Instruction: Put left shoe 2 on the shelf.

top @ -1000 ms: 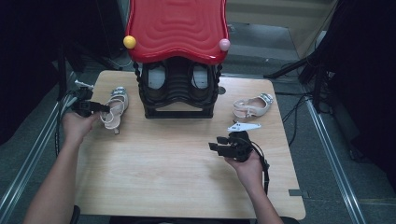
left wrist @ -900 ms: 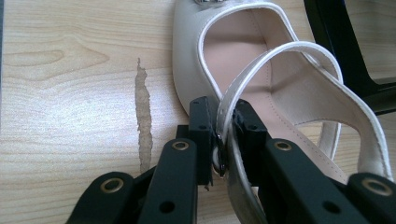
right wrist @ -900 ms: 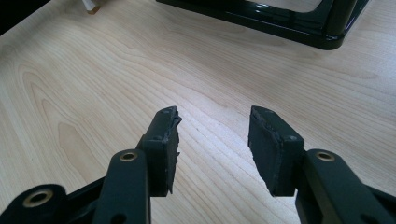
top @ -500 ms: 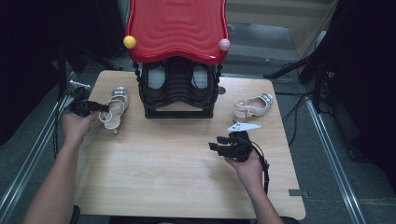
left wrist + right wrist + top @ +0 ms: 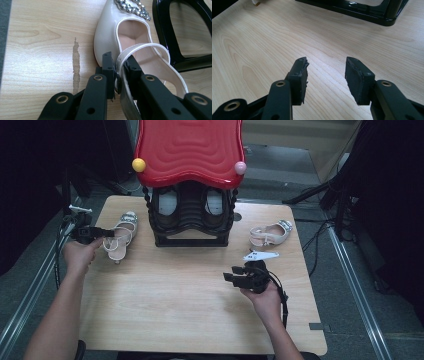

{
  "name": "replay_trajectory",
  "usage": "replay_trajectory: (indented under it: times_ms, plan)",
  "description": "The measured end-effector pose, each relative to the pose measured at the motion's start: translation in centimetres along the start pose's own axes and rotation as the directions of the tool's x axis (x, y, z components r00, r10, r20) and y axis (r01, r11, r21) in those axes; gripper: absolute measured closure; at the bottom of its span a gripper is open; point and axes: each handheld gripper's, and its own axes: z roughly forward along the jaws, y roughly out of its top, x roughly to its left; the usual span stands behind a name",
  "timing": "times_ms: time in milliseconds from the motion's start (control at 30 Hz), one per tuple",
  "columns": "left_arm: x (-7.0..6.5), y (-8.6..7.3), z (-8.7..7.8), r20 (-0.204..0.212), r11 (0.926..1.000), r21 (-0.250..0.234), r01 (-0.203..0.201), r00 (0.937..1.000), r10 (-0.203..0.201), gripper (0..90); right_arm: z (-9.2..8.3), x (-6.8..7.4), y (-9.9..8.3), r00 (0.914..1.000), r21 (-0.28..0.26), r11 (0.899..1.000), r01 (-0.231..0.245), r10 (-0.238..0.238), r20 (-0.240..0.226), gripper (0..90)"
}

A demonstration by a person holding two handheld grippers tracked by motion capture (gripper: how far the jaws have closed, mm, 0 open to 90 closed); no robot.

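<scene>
The left gripper (image 5: 117, 72) is clamped on the heel strap of the left-hand sandal (image 5: 120, 37), its jaws having just been closing with the strap between them; that sandal lies on the table (image 5: 175, 295) just beside the black shoe rack (image 5: 191, 220). The step in hand appears to be the pick-up. The right gripper (image 5: 326, 72) hovers with jaws apart and empty, well short of the second sandal (image 5: 270, 233). Next, a lift toward the rack seems due, keeping the thin strap from slipping.
</scene>
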Motion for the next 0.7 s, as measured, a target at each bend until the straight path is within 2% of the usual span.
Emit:
replay_trajectory:
  times_ms: [200, 300, 700]
  plan:
    - [-0.6, 0.2, -0.4, -0.006, 0.9999, 0.006, -0.011, 0.9999, 0.011, 82.2, -0.1, 0.0, 0.0, 1.0, -0.009, 1.0, -0.001, 0.001, 0.0, 53.6]
    - [-0.7, 0.5, -0.7, -0.001, 1.0, 0.009, -0.001, 1.0, 0.001, 82.2, -0.1, -0.1, 0.0, 1.0, -0.009, 1.0, -0.006, 0.006, 0.0, 53.5]
    - [-2.3, 3.8, -3.3, 0.006, 0.9999, 0.013, 0.002, 1.0, -0.002, 82.2, -0.2, -0.1, 0.1, 1.0, -0.016, 1.0, -0.007, 0.007, -0.003, 53.4]
